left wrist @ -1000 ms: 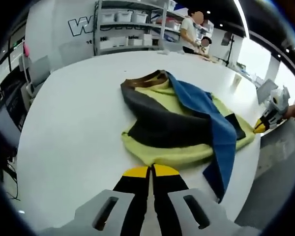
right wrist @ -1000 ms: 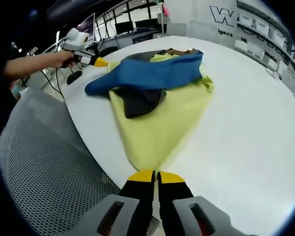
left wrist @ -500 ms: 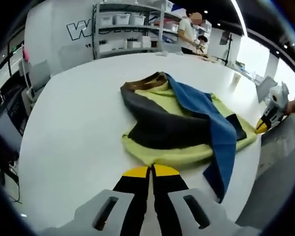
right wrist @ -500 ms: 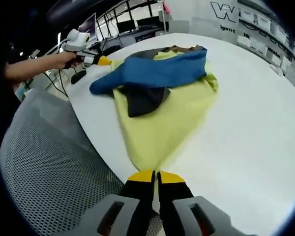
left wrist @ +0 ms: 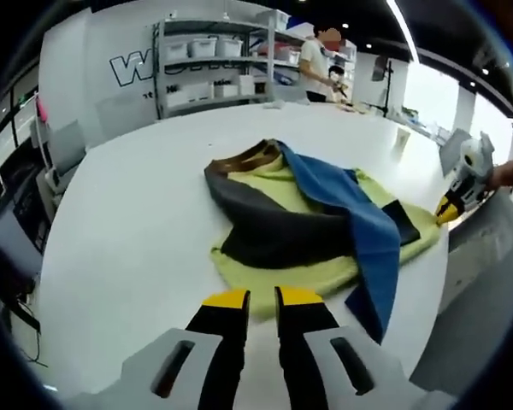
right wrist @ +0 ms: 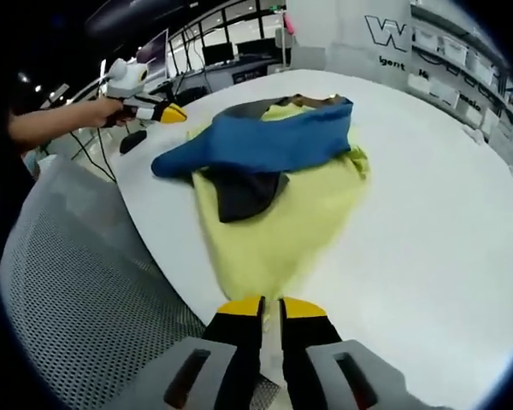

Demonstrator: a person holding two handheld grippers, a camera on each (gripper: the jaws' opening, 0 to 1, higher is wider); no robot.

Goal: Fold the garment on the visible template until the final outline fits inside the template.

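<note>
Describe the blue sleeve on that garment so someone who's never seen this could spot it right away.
On the round white table lies a yellow-green garment. Across its top runs the blue sleeve, the one bright blue band, overlapping a dark grey panel.

Two low, close views face each other across a white table [left wrist: 128, 196], sharing the garment [left wrist: 312, 222] between them.

A white desk [left wrist: 128, 213] is seen, with shelving [left wrist: 209, 64] of bins at 12 o'clock against a lettered wall [left wrist: 111, 68]; a mesh chair [right wrist: 77, 290] stands at 8 o'clock.
</note>
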